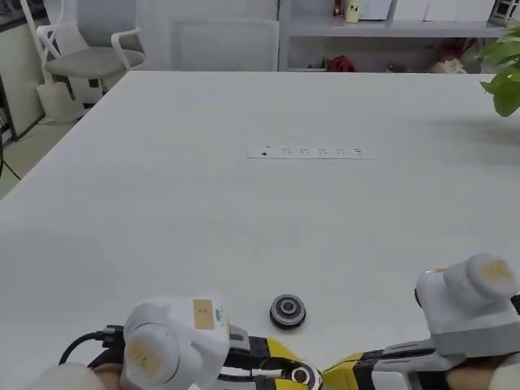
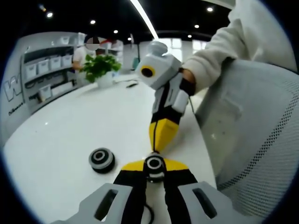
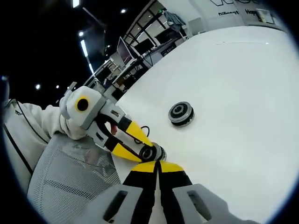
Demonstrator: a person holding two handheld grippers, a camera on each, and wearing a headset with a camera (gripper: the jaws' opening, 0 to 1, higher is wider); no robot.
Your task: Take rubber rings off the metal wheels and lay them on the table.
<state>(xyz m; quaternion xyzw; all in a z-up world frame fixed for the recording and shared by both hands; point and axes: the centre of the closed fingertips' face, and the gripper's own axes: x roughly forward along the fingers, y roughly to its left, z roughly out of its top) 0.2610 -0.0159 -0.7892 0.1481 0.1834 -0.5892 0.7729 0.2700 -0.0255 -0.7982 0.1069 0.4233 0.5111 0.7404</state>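
**Two grippers meet on one wheel at the table's near edge**

Left to right: my left gripper (image 2: 154, 163) is clamped on the held wheel (image 2: 154, 168). My tips cover both sides of its rim, so what sits round that rim is hard to make out. The head view's lower edge cuts off my handles and hands. In the left gripper view the held wheel shows its round hub face, its axle running roughly back along my left jaws. Near it the loose wheel (image 1: 288, 311) lies flat on the white table (image 1: 244, 203), apart from both grippers, axle pointing up, with a dark band round its rim. My right gripper (image 3: 159, 164) has its jaws pressed narrow together, tips touching the held wheel. I cannot tell whether they pinch anything.
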